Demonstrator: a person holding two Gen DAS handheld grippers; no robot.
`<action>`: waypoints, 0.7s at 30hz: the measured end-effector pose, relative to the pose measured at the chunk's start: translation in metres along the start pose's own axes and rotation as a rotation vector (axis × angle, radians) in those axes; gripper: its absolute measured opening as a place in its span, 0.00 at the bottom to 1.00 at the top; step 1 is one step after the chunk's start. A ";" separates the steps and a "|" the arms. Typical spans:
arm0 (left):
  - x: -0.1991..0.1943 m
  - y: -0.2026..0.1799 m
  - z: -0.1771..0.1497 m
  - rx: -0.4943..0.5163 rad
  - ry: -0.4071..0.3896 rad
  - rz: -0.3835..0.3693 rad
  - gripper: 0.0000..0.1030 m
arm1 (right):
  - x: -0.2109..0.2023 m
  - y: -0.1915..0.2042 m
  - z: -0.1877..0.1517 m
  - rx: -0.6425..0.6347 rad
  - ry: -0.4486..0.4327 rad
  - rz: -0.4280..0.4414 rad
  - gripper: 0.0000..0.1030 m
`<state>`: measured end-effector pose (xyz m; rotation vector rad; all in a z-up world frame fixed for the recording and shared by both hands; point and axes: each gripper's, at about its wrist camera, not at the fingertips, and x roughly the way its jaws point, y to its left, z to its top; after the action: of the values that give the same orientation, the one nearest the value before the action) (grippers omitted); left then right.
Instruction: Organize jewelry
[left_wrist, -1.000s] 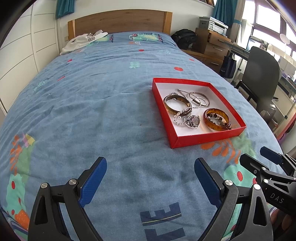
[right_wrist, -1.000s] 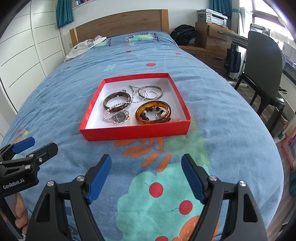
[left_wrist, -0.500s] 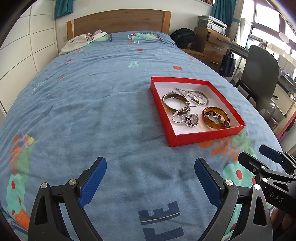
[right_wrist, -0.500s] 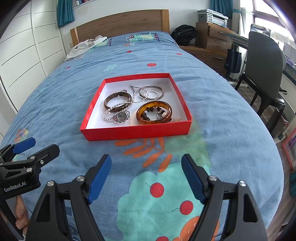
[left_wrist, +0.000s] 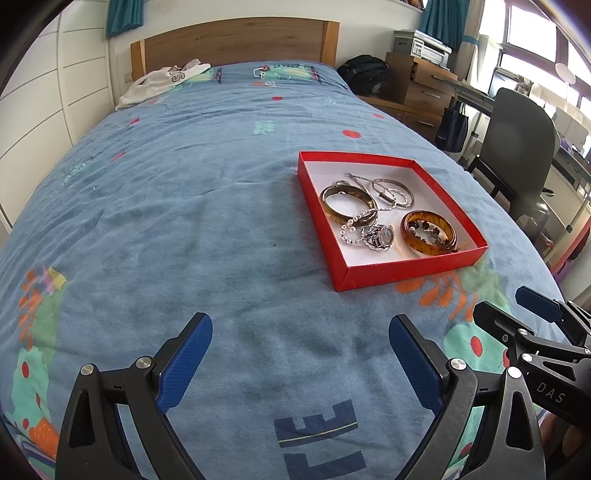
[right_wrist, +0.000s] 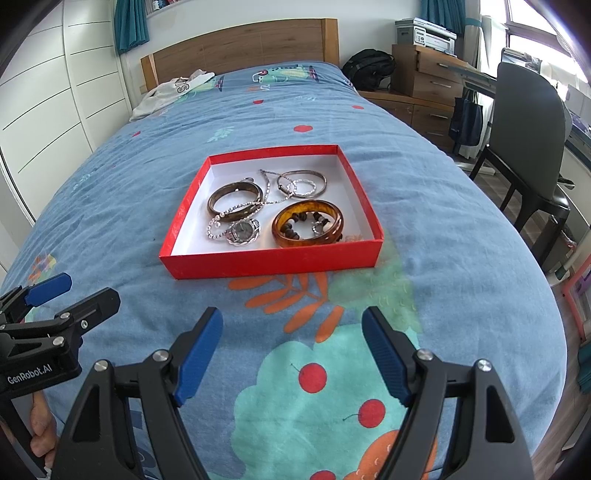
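A red shallow box (right_wrist: 273, 263) lies on the blue bedspread; it also shows in the left wrist view (left_wrist: 406, 271). Inside lie an amber bangle (right_wrist: 332, 236) around dark beads, a brown bangle (right_wrist: 218, 199), a silver watch (right_wrist: 243, 230), thin silver bangles (right_wrist: 303, 182) and a chain. My right gripper (right_wrist: 292, 352) is open and empty, short of the box's near wall. My left gripper (left_wrist: 301, 363) is open and empty, left of and nearer than the box. Each gripper shows at the edge of the other's view.
A white garment (left_wrist: 162, 81) lies by the wooden headboard (left_wrist: 236, 40). A black chair (right_wrist: 532, 147), a desk and drawers (right_wrist: 432, 77) stand right of the bed. White wardrobe doors (right_wrist: 44, 110) are at the left. The bed's right edge is close to the box.
Both grippers have drifted slightly; the box sits a touch farther in the left view. Both jaws stay open and the jewelry has not moved.
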<state>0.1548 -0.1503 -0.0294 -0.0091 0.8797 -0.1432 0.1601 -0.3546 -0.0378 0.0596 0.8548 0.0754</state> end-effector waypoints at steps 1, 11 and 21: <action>0.000 0.000 0.000 -0.001 0.000 -0.001 0.93 | 0.000 0.000 0.000 -0.001 0.000 0.001 0.75; 0.000 0.000 -0.001 0.003 0.000 -0.011 0.94 | 0.001 0.001 -0.002 -0.012 0.002 0.003 0.75; 0.000 0.000 -0.001 0.001 0.001 -0.008 0.94 | 0.002 0.000 -0.001 -0.012 0.003 0.001 0.75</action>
<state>0.1535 -0.1504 -0.0300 -0.0120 0.8810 -0.1514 0.1609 -0.3542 -0.0398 0.0486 0.8570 0.0818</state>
